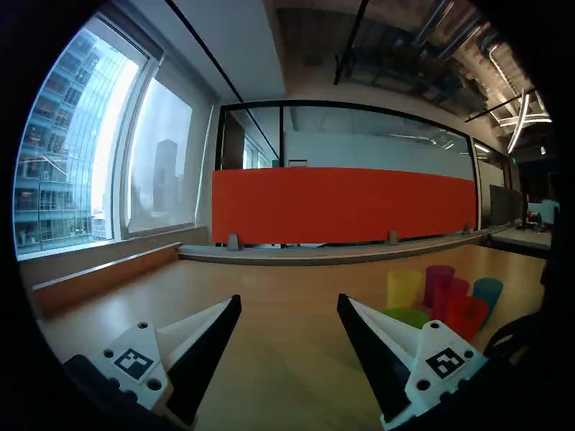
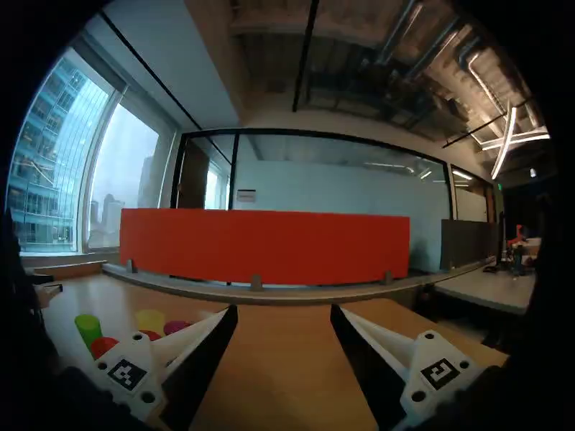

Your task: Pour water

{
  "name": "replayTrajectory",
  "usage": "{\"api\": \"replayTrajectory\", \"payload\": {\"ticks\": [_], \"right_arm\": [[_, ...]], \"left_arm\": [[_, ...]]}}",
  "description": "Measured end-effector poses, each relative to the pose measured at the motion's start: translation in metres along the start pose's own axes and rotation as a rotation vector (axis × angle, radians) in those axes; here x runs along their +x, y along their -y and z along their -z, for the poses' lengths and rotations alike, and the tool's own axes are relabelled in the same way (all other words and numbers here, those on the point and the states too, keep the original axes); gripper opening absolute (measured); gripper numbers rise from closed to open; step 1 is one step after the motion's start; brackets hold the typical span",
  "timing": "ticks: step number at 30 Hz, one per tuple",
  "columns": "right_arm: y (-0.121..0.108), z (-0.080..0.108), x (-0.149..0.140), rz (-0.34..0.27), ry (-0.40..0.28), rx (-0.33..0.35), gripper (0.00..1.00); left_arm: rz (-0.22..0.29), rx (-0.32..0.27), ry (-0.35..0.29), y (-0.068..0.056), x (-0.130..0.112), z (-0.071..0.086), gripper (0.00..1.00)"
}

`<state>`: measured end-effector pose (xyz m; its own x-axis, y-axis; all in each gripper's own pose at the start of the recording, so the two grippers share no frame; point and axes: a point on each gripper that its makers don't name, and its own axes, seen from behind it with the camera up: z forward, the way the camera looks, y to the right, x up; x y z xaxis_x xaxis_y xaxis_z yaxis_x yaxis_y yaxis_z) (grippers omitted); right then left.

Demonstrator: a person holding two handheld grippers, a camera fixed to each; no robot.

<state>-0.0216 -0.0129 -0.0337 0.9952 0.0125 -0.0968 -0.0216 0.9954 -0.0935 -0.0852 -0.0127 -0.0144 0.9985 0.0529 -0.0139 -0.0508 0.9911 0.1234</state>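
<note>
A: Cups?
B: Cluster of coloured cups (image 1: 449, 293) on the wooden table (image 1: 287, 273), near right of the left gripper (image 1: 287, 302). Contents can't be told.
A: Tongs?
B: Left spread, empty. Right gripper (image 2: 282, 310) likewise, cups to its left. Orange partition (image 1: 345, 205) far behind.

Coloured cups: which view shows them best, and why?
The left gripper view: the coloured cups stand larger, mostly clear of its open fingers. In the right gripper view they sit small, partly behind a finger.
</note>
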Motion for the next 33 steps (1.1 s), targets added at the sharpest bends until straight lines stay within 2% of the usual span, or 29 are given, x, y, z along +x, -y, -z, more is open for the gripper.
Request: {"api": "replayTrajectory", "payload": {"ticks": [11,18,24,33], "right_arm": [[-0.004,-0.014,-0.037,-0.033,0.032,-0.018,1.0],[0.0,-0.02,-0.047,-0.059,0.014,0.008,1.0],[-0.004,-0.022,-0.057,-0.07,0.025,0.016,1.0],[-0.005,-0.02,-0.069,-0.035,0.04,0.027,1.0]], "left_arm": [[0.0,0.0,0.0,0.0,0.0,0.0,1.0],[0.0,0.0,0.0,0.0,0.0,-0.001,1.0],[0.0,0.0,0.0,0.0,0.0,0.0,1.0],[0.0,0.0,0.0,0.0,0.0,0.0,1.0]]}}
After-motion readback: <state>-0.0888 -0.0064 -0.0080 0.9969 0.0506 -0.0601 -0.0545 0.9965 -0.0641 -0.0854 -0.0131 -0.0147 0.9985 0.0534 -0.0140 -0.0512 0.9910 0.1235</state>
